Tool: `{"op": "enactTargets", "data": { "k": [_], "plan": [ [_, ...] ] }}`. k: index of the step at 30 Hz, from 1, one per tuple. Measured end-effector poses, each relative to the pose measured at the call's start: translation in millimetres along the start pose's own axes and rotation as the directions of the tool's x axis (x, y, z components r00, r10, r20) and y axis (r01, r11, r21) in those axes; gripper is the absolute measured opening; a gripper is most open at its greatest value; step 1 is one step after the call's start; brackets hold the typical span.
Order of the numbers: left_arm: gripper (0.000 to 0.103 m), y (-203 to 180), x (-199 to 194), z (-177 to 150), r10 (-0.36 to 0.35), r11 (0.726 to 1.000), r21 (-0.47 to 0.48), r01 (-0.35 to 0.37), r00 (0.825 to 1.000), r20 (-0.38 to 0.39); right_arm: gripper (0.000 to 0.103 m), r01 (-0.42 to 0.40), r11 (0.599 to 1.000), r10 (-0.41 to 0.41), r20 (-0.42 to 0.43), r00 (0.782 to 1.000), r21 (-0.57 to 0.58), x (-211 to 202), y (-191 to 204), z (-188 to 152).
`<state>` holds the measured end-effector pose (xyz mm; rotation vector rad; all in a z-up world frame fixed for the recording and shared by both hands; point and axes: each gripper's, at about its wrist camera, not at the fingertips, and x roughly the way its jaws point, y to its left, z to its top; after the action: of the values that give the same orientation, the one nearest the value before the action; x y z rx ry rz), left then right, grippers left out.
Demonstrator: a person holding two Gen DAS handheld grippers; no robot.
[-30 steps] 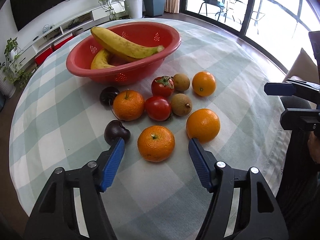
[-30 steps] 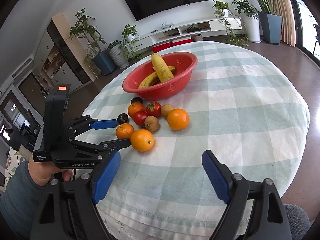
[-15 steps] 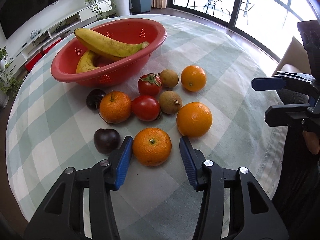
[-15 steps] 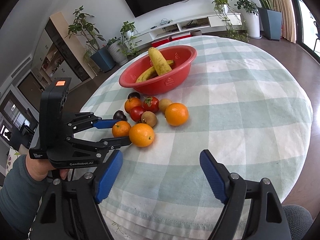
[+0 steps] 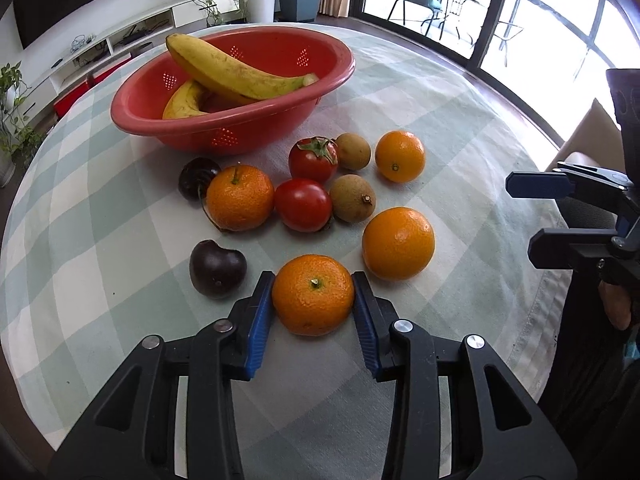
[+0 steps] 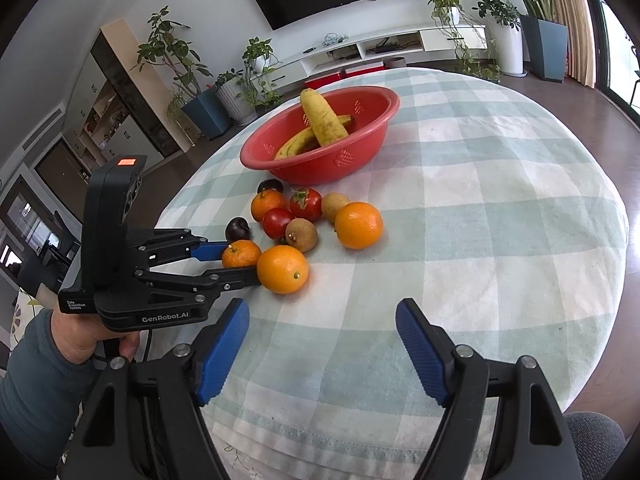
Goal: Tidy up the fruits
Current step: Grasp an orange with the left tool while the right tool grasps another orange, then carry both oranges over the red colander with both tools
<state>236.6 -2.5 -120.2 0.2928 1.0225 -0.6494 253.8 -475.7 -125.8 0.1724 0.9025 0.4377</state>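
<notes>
Where pads press: mandarin [image 5: 313,294] between them.

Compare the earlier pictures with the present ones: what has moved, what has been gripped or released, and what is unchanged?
The left gripper has just been closing and its blue pads now press both sides of the nearest tangerine, which still sits on the tablecloth. The right gripper has narrowed slightly but stays open over bare cloth, holding nothing. The other fruit and the red bowl with its bananas have not moved.
</notes>
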Motion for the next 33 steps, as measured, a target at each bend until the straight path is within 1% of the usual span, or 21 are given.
{"op": "enactTargets", "data": {
  "k": [4,7,9,11,13,17,18,21,22,24,27,29,33],
  "plan": [
    [0.035,6.5,-14.6,-13.3,-0.014,0.997,-0.080,0.017,0.999,0.045,0.076,-0.003,0.999,0.002,-0.019,1.000,-0.045,9.3,9.8,5.9],
    [0.035,11.3,-27.6,-26.2,-0.033,0.987,-0.151,0.047,0.995,0.093,0.073,0.005,0.995,-0.009,-0.042,0.999,-0.096,21.5,20.6,10.4],
    [0.035,12.7,-36.1,-35.6,-0.037,0.980,-0.191,0.059,0.992,0.119,0.072,0.001,0.993,-0.007,-0.049,0.999,-0.121,29.4,27.0,14.0],
    [0.035,13.9,-44.1,-44.1,-0.038,0.971,-0.228,0.071,0.988,0.149,0.071,0.015,0.989,-0.024,-0.062,0.998,-0.145,39.1,33.8,17.4],
    [0.035,15.1,-53.0,-52.2,-0.031,0.963,-0.257,0.077,0.984,0.178,0.067,0.015,0.986,-0.027,-0.071,0.997,-0.164,47.4,39.2,20.2],
    [0.035,17.6,-67.5,-64.0,-0.005,0.946,-0.313,0.079,0.973,0.231,0.061,0.047,0.974,-0.068,-0.085,0.994,-0.221,60.8,49.9,22.2],
    [0.035,20.2,-73.8,-68.6,-0.002,0.943,-0.322,0.080,0.971,0.237,0.058,0.056,0.970,-0.080,-0.090,0.993,-0.237,63.7,52.0,21.6],
    [0.035,22.6,-76.7,-71.8,0.001,0.941,-0.330,0.080,0.972,0.236,0.049,0.088,0.956,-0.120,-0.099,0.988,-0.281,71.4,54.9,17.8],
    [0.035,23.1,-77.5,-72.4,0.002,0.940,-0.332,0.079,0.971,0.238,0.045,0.089,0.956,-0.121,-0.102,0.987,-0.280,73.7,53.9,16.7],
    [0.035,23.5,-77.2,-72.7,0.001,0.938,-0.336,0.083,0.970,0.242,0.043,0.084,0.957,-0.117,-0.103,0.988,-0.278,75.6,51.6,14.2],
    [0.035,22.2,-73.0,-72.8,-0.004,0.938,-0.337,0.087,0.971,0.237,0.043,0.082,0.958,-0.111,-0.092,0.990,-0.276,74.8,49.4,12.3],
    [0.035,20.9,-72.5,-72.1,-0.007,0.937,-0.337,0.088,0.972,0.236,0.043,0.073,0.965,-0.101,-0.099,0.990,-0.251,71.9,46.5,12.7],
    [0.035,21.8,-75.7,-66.9,0.004,0.937,-0.339,0.081,0.970,0.243,0.043,0.008,0.985,-0.022,-0.078,0.997,-0.170,51.4,38.4,17.1]
  ]
}}
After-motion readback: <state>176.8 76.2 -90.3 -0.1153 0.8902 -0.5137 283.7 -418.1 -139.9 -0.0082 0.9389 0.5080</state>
